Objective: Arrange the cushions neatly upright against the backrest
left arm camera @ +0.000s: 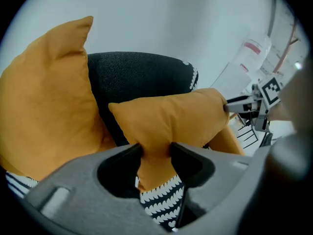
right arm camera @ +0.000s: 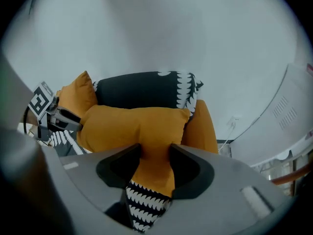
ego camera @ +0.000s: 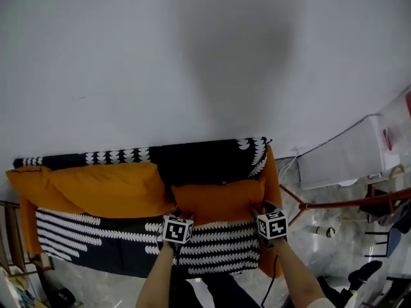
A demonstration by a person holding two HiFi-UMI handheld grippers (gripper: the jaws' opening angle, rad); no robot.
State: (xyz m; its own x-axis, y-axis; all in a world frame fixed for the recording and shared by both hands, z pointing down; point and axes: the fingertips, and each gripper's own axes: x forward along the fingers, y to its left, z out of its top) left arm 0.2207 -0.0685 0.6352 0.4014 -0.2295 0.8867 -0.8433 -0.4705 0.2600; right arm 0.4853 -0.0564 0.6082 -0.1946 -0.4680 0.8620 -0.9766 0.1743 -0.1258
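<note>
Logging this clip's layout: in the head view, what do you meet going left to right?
Large orange cushion, left gripper, small orange cushion pinched by both grippers, right gripper, white appliance.

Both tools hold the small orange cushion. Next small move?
Probably push the cushion back until it stands against the backrest, then let go: left tool and right tool each pinch its near edge, and it appears to sit forward of the backrest.

The orange cushion (ego camera: pixel 218 201) is matt, soft woven cloth.
</note>
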